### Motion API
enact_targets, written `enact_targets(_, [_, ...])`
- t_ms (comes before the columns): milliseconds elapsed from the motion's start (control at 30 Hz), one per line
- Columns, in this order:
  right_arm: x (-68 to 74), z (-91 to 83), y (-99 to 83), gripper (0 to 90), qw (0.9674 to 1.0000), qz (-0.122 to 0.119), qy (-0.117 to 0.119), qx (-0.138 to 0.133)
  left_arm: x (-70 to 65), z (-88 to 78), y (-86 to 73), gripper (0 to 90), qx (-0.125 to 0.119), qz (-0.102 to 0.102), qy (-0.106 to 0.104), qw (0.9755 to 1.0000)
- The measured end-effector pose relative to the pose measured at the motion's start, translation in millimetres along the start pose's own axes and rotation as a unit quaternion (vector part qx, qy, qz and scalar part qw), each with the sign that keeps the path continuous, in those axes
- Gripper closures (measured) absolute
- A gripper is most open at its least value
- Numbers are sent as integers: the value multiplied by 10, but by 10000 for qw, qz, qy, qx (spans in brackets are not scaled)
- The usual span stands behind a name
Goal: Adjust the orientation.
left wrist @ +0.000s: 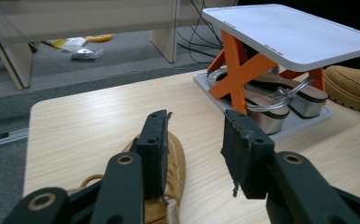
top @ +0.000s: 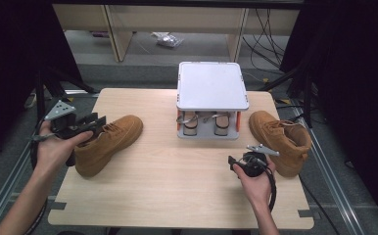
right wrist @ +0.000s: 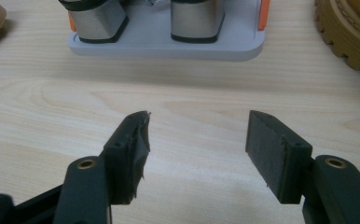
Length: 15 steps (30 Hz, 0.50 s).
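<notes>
On the desk [top: 177,171], a tan boot [top: 109,142] lies at about 9 o'clock from the centre, toe pointing toward 1 o'clock. The left hand-held gripper [top: 99,121] hovers over the boot's heel end, its jaws spread with nothing between them; in the left gripper view [left wrist: 194,154] the boot [left wrist: 173,168] shows below and just behind the left jaw, laces in sight, and the pads do not press on it. A second boot [top: 281,139] rests at 3 o'clock, near the desk's right edge. Between the two boots, at 12 o'clock, stands a small rack [top: 211,85] with a white top, orange legs and a grey base, and a pair of silver-heeled sandals [top: 206,123] sits on its lower level. The right hand-held gripper [top: 233,164] is held at about 5 o'clock, just beside the second boot's heel end and apart from it, pointing toward the rack; its jaws are spread over bare wood in the right gripper view [right wrist: 197,140], with the rack's base [right wrist: 169,44] ahead at 12 o'clock and the second boot's sole [right wrist: 346,32] at 2 o'clock.
</notes>
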State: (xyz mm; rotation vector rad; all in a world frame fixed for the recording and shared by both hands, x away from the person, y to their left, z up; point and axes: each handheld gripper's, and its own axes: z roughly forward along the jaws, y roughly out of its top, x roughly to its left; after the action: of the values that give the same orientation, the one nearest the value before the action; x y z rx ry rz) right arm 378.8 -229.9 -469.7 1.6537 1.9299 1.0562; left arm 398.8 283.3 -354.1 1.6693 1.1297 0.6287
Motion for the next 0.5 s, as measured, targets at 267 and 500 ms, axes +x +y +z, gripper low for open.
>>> enact_targets(267, [24,56,-26,402,10000,-25,12,45,125,-70,-53,596,43,-91,183,9998])
enact_targets(500, [19,33,-19,401,10000,62,42,42,232,-81,-103,595,137,-105,331,9993])
